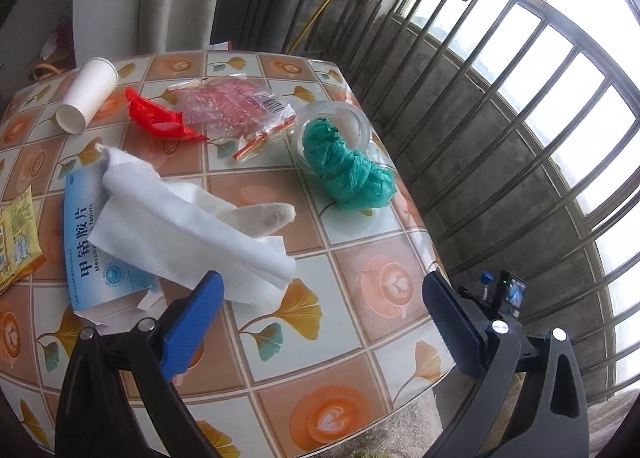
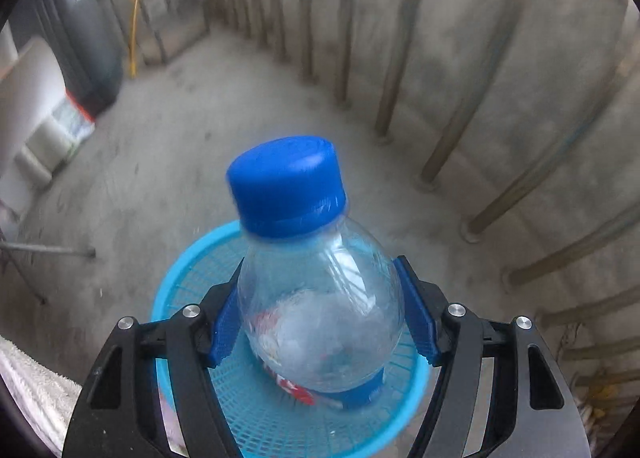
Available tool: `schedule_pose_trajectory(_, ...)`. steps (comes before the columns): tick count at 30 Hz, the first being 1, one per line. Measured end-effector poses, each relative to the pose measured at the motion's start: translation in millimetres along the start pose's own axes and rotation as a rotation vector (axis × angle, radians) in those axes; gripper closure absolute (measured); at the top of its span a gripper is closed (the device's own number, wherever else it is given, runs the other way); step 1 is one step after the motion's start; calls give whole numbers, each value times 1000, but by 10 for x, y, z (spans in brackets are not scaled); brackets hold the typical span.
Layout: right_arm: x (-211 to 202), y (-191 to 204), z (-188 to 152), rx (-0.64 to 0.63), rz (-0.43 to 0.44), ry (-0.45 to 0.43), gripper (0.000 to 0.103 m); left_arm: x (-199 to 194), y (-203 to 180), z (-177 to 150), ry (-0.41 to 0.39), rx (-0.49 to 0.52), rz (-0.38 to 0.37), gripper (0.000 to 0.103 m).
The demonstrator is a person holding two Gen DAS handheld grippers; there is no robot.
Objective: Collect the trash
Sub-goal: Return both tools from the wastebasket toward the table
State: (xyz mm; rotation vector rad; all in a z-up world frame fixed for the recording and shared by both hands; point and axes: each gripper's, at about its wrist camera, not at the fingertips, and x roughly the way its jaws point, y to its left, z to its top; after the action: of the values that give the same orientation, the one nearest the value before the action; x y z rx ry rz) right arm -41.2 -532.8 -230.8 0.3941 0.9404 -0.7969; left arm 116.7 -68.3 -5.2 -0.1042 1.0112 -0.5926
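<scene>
My right gripper (image 2: 320, 310) is shut on a clear plastic bottle (image 2: 320, 322) with a blue cap; both blue pads press its sides. It hangs over a blue mesh basket (image 2: 256, 414) on the concrete floor. On the tiled table (image 1: 360, 338) lie a white paper cup (image 1: 88, 94) on its side, a red wrapper (image 1: 160, 118), a clear pink-printed bag (image 1: 236, 106), a crumpled green plastic bag (image 1: 348, 174), a white tissue (image 1: 188, 230) and a blue medicine box (image 1: 100, 258). My left gripper (image 1: 324, 322) hovers open over the table's near part, close beside the tissue.
A clear plastic jar (image 1: 340, 118) lies behind the green bag. A yellow packet (image 1: 16, 234) sits at the table's left edge. Metal railings (image 1: 520, 138) fence the balcony to the right. In the left wrist view, the right gripper (image 1: 500, 298) shows beyond the table's right edge.
</scene>
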Motion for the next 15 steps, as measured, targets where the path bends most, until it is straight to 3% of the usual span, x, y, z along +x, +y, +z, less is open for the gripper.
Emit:
schedule_pose_trajectory(2, -37, -108, -148, 39, -12, -12, 33, 1, -28, 7, -2, 4, -7, 6)
schedule_pose_trajectory(9, -65, -439, -579, 241, -17, 100, 31, -135, -96, -56, -18, 34, -41, 6)
schedule_pose_trajectory(15, -601, -648, -610, 379, 6, 24, 29, -307, -71, -153, -56, 31, -59, 6)
